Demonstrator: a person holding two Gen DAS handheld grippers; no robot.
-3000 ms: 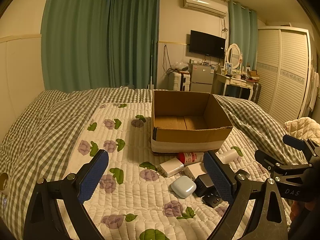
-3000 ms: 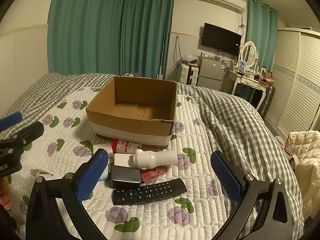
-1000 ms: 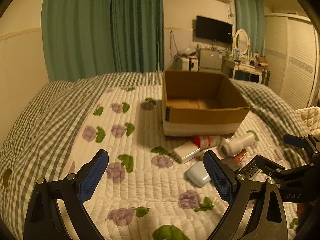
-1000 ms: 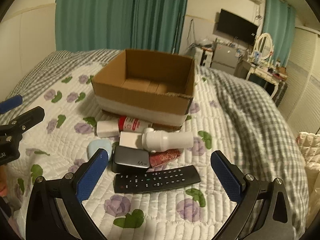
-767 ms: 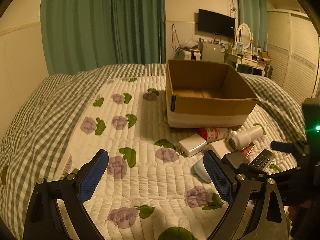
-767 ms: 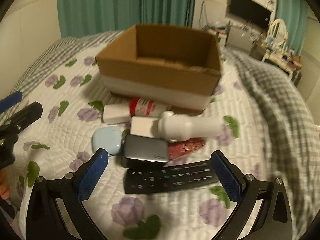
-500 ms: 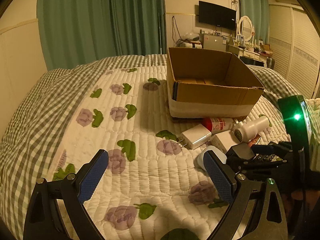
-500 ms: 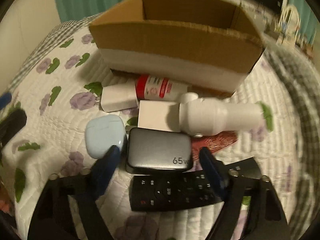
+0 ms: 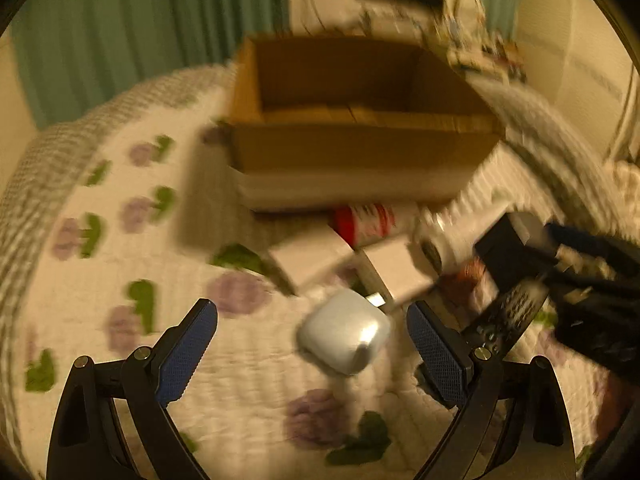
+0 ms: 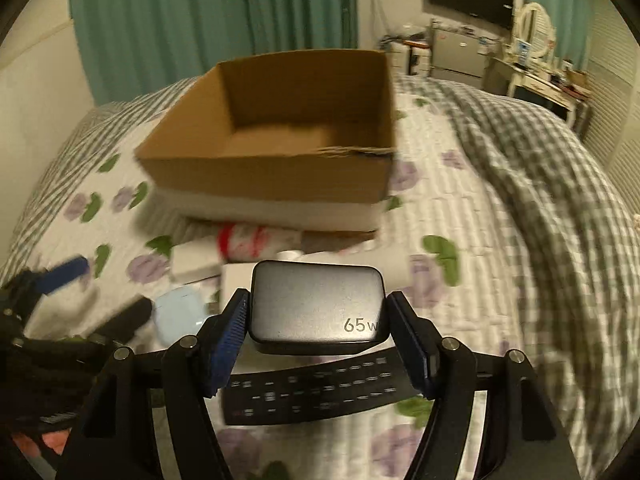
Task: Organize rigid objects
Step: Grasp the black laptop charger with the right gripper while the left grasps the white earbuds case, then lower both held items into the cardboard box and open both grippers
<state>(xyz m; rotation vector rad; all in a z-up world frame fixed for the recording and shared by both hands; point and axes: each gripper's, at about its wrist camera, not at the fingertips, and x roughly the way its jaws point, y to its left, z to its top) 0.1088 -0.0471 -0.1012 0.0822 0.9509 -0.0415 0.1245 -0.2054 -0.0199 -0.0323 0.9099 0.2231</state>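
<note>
my right gripper [image 10: 316,320] is pinching the grey 65w charger [image 10: 316,306] by its sides, lifted clear of the black remote [image 10: 320,390] on the quilt, so i'd call this the carry step w/ the first item. my left gripper [image 9: 312,344] is spread wide and empty, the pale blue earbud case [image 9: 346,338] lying betw its fingers on the quilt. next i need to take the charger fwd over the clutter, past the near wall of the cardboard box [image 10: 276,176], then let go inside.

The marking "65w" is printed in pale characters at the lower right corner of the grey charger block [image 10: 316,306]. A red-and-white label wraps the bottle [image 10: 256,242] behind it, its print blurred past reading in both views.
</note>
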